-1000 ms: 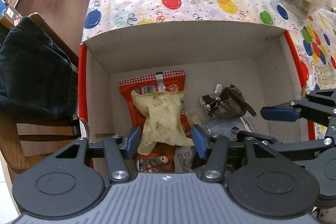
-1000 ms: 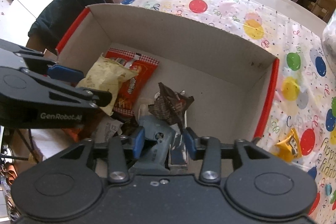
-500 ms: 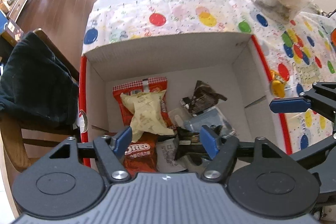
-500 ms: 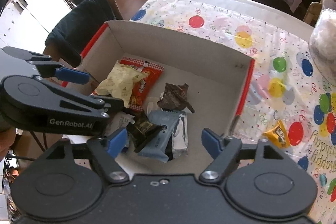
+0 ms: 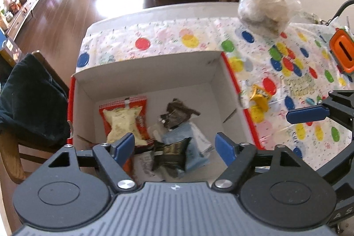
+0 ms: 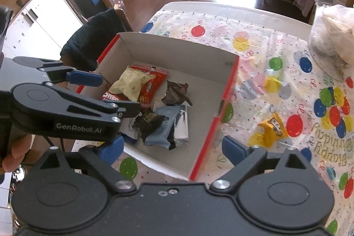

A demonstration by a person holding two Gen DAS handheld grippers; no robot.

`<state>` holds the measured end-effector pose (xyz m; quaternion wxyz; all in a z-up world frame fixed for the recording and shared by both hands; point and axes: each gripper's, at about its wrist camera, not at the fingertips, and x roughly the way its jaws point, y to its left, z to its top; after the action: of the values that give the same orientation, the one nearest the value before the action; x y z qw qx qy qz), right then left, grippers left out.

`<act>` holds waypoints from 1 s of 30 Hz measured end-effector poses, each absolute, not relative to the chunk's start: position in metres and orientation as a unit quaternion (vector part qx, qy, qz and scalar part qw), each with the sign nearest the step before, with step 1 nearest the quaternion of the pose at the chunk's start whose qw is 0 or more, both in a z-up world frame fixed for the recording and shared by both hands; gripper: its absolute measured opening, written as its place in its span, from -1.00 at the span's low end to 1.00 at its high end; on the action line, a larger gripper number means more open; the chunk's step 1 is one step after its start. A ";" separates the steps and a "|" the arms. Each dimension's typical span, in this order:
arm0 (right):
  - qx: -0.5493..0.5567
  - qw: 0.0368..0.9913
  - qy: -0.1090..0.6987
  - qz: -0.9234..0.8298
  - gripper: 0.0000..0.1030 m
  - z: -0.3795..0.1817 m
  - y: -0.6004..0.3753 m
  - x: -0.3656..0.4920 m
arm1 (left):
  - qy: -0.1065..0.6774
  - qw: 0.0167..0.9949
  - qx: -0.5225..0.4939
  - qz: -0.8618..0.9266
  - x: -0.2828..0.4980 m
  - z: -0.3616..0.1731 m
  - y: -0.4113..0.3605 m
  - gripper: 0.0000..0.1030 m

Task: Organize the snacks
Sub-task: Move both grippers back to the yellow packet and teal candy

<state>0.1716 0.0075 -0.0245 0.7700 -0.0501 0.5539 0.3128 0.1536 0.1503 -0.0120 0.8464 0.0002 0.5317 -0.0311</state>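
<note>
Now both your grippers are above the box (image 6: 227, 79), and both are empty. The left gripper (image 5: 176, 147) has its jaws opening, with nothing between them; the snacks you see in the gap lie lower, on the box floor. The right gripper (image 6: 172, 149) also has its jaws opening, already very wide, and it holds nothing.

Inside the box the snacks make a pile toward the near left corner: a pale bag (image 6: 130, 85) on a red packet (image 6: 152, 83), a brown wrapper (image 6: 177, 92), a grey-blue packet (image 6: 163, 127) and a dark one (image 6: 148, 119). One yellow snack (image 6: 271, 128) lies outside the box, on the tablecloth (image 6: 221, 21) just beside the red right wall.

I judge the next step is this yellow snack, and the right gripper is the nearer one. Come down on it from above and close across its narrow middle; the wrapper looks crumpled, perhaps slippery.

Carry it over the red wall high enough not to catch the edge. The right half of the box floor is free for it. Right of the box the cloth is open, so keep the left gripper on its own side.
</note>
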 end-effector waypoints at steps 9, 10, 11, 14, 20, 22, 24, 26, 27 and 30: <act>-0.032 0.780 0.541 0.312 0.97 -0.013 -0.051 0.163 | 0.518 0.854 -0.007 -0.055 0.145 0.000 0.104 0.58; -0.031 0.781 0.542 0.309 0.97 -0.013 -0.059 0.163 | 0.518 0.853 -0.007 -0.061 0.144 0.001 0.097 0.58; -0.029 0.781 0.543 0.306 0.97 -0.013 -0.069 0.163 | 0.517 0.854 -0.005 -0.065 0.144 0.002 0.089 0.58; -0.024 0.783 0.547 0.295 0.97 -0.016 -0.096 0.166 | 0.519 0.851 -0.002 -0.075 0.146 0.001 0.067 0.58; -0.020 0.787 0.556 0.267 0.97 -0.024 -0.152 0.176 | 0.527 0.844 0.012 -0.098 0.155 -0.003 0.019 0.58; -0.017 0.789 0.560 0.255 0.97 -0.029 -0.173 0.181 | 0.530 0.841 0.017 -0.105 0.159 -0.007 0.002 0.58; -0.016 0.789 0.563 0.245 0.96 -0.034 -0.190 0.185 | 0.533 0.839 0.024 -0.108 0.164 -0.012 -0.013 0.58; -0.019 0.789 0.565 0.240 0.96 -0.041 -0.207 0.189 | 0.536 0.836 0.030 -0.114 0.167 -0.017 -0.027 0.58; -0.020 0.789 0.567 0.238 0.96 -0.044 -0.215 0.191 | 0.538 0.834 0.033 -0.121 0.170 -0.020 -0.033 0.59; -0.026 0.782 0.575 0.238 0.95 -0.057 -0.235 0.198 | 0.543 0.826 0.051 -0.142 0.176 -0.033 -0.054 0.58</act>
<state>0.1983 -0.2353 -0.0571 0.7824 -0.0256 0.5748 0.2384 0.1761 -0.0537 -0.0326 0.8261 0.0505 0.5430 -0.1418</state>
